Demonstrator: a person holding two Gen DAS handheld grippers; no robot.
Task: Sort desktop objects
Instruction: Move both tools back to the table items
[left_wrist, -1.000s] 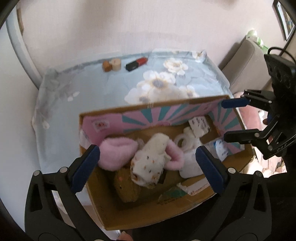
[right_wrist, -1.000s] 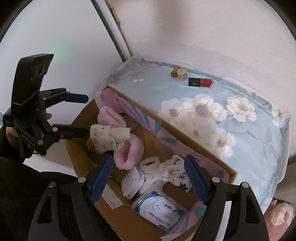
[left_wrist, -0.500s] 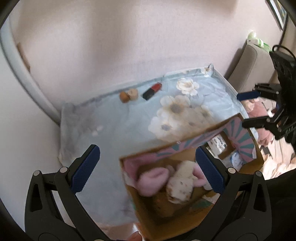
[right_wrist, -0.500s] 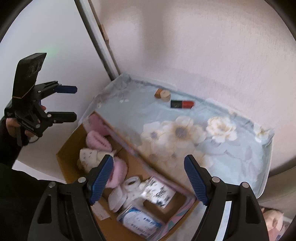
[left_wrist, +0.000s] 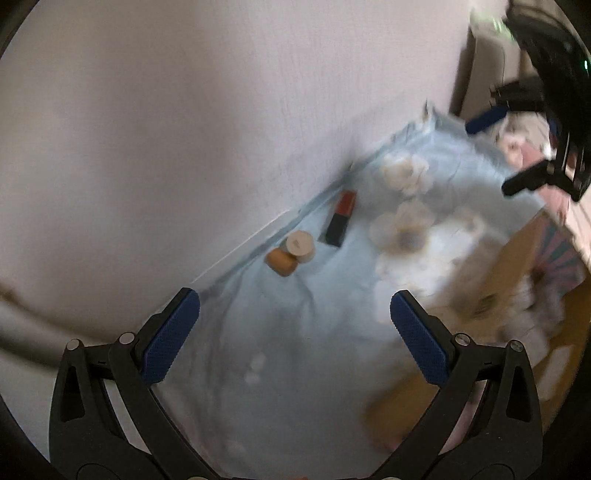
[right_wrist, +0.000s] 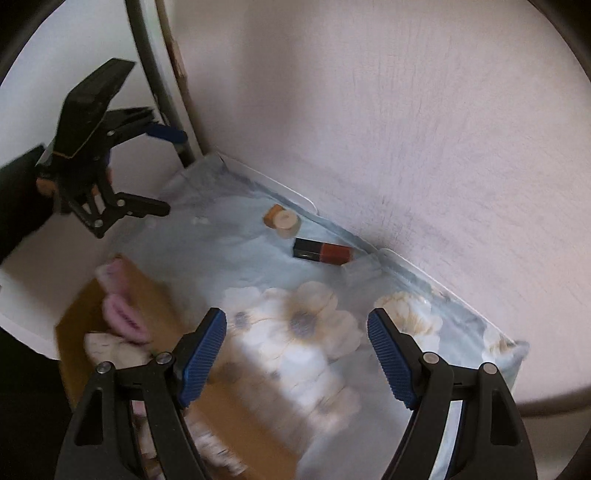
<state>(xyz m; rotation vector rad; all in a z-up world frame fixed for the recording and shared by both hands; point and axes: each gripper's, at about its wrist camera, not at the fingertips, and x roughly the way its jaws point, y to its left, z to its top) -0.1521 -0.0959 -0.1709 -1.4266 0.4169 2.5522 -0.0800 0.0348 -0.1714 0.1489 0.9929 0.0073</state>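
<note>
Table (right_wrist: 511, 352) set into a wall corner, draped with a pale blue cloth (right_wrist: 229, 258) printed with large cream flowers; cloth wrinkled toward the wall edge, white rim showing along the back; near the wall, a tan cylinder (right_wrist: 272, 217) lying on its side, touching a cream cylinder (right_wrist: 287, 222), round face outward; just beside them, apart, a black-and-red rectangular block (right_wrist: 322, 252) lying flat, red end toward the wall corner; at the near edge, an open cardboard box (right_wrist: 147, 295) resting on the cloth, pink and white soft items inside, blurred; left view shows the same pair (left_wrist: 290, 253) and block (left_wrist: 340, 218).
</note>
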